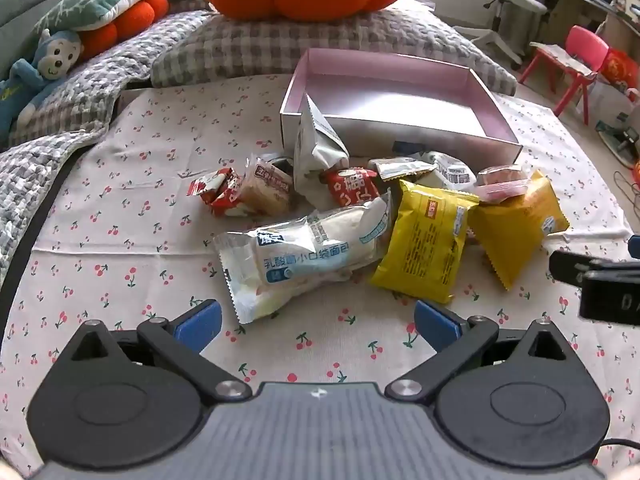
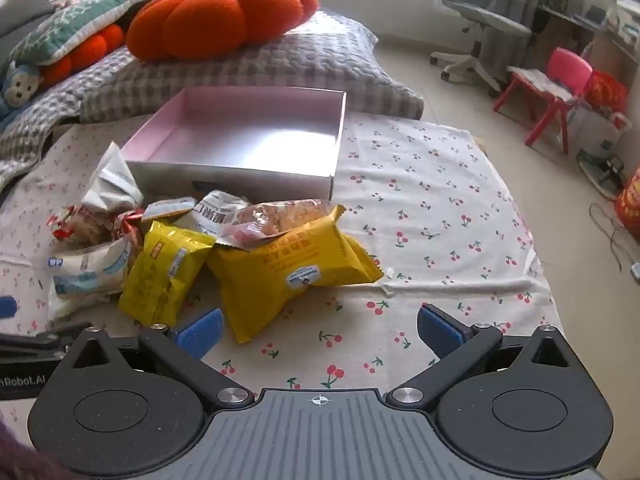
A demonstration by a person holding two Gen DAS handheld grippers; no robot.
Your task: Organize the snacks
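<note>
A pile of snack packets lies on the cherry-print cloth in front of an empty pink-lined box point(image 1: 400, 100) point(image 2: 240, 132). In the pile are a white-and-blue bread packet point(image 1: 304, 256) point(image 2: 92, 272), two yellow packets point(image 1: 428, 240) point(image 1: 516, 220) point(image 2: 168, 272) point(image 2: 288, 268), red packets point(image 1: 218, 192), a white bag point(image 1: 316, 152) and a clear pastry packet point(image 2: 276, 216). My left gripper point(image 1: 318, 326) is open and empty, just short of the bread packet. My right gripper point(image 2: 320, 332) is open and empty, just short of the larger yellow packet.
Checked grey pillows point(image 2: 280, 64), an orange pumpkin cushion point(image 2: 216, 16) and a blue plush monkey point(image 1: 36, 76) lie behind the box. The bed's right edge drops to the floor, with an office chair point(image 2: 480, 20) and a red child's chair point(image 2: 552, 92) beyond.
</note>
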